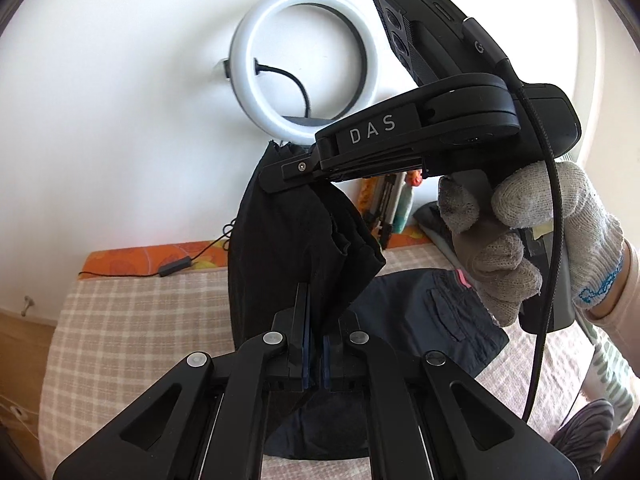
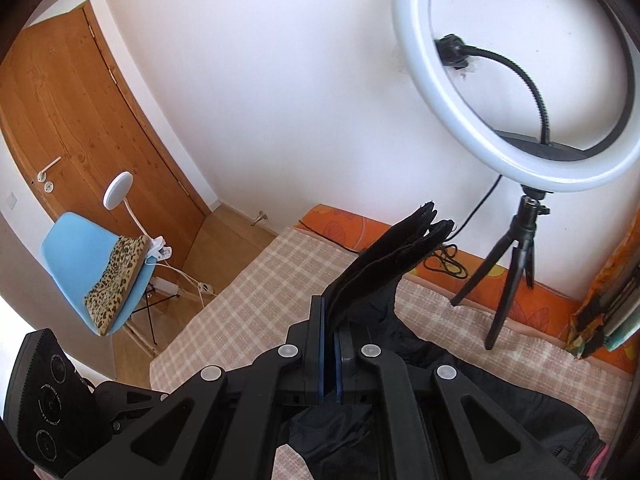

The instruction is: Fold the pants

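Black pants (image 1: 288,240) hang lifted above a bed with a checked cover (image 1: 132,320). My left gripper (image 1: 316,344) is shut on a fold of the pants cloth. My right gripper (image 2: 332,344) is shut on the pants hem (image 2: 400,244), which sticks up past the fingers. In the left wrist view the right gripper (image 1: 288,178) sits above and ahead, held by a gloved hand (image 1: 540,240), clamping the top edge of the cloth. The waist part with a pocket (image 1: 440,308) lies on the bed.
A ring light (image 2: 516,80) on a black tripod (image 2: 516,264) stands at the back of the bed by the white wall. A blue chair (image 2: 92,268) and wooden door (image 2: 80,128) are to the left. An orange sheet edge (image 1: 160,256) with a cable runs along the wall.
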The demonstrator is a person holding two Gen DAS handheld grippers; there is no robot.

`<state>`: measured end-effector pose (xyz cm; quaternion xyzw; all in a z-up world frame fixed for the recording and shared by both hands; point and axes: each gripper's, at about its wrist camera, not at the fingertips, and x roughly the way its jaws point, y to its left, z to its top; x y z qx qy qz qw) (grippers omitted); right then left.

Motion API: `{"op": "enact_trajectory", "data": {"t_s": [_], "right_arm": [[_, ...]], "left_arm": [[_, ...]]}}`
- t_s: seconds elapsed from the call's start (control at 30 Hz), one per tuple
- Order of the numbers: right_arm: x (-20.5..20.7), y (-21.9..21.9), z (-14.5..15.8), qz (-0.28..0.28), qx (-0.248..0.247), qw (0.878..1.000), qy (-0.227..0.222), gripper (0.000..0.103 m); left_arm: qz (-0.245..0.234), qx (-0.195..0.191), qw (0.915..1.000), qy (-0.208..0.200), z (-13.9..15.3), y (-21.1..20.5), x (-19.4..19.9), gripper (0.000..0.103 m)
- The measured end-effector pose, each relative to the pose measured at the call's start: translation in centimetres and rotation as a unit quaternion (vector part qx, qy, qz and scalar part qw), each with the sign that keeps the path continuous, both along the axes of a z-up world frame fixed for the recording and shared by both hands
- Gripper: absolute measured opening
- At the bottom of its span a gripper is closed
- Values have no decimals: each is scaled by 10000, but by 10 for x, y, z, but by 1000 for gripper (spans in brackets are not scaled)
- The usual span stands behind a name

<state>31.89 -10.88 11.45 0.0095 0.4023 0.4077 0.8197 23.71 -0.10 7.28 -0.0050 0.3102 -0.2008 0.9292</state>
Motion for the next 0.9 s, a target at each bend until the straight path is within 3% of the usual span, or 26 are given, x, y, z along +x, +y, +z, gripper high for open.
{"op": "enact_trajectory", "data": {"t_s": [0.4, 0.77, 0.9], "right_arm": [[-1, -140, -24, -640, -139, 9978, 89, 1], [-3, -251, -99, -1260, -462, 9895, 531, 1], [1, -276, -132, -1420, -565, 9855, 736, 1]], "left_arm": [[-932, 25, 9951, 343, -17, -119, -3, 3], [-1580, -125, 9836, 862, -68, -213, -7, 3], [-1761, -258, 9753, 1311, -91, -238, -12, 3]]}}
